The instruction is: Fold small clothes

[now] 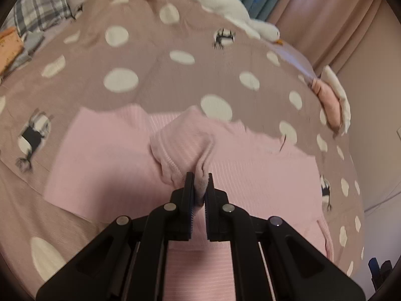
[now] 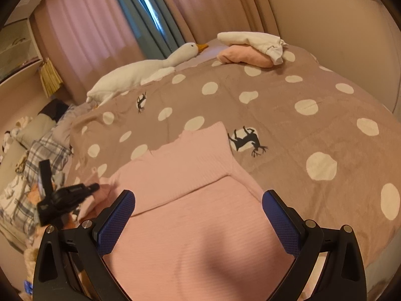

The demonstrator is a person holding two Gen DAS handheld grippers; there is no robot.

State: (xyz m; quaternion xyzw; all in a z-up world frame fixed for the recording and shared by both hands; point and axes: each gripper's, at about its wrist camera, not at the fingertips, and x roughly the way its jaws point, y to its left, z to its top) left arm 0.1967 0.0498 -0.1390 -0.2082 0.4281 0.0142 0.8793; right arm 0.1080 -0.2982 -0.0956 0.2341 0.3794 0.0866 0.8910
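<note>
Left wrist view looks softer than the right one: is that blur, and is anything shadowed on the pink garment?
Left wrist view: the dotted bedspread and plush goose are smeared by motion blur, while the left gripper stays sharper. Right wrist view: crisp, apart from the blurred left gripper at its left edge; a soft shadow falls on the pink garment between the right gripper's fingers. Both views show fisheye bowing.

The room is dim and warm, tinted pink. A thin strip of daylight shows through the gap in the curtains [image 2: 150, 12]. The left wrist view smears with motion blur; the right is sharper. Fisheye bending bows the bed [image 2: 300, 125], and black vignette fills the corners.
</note>
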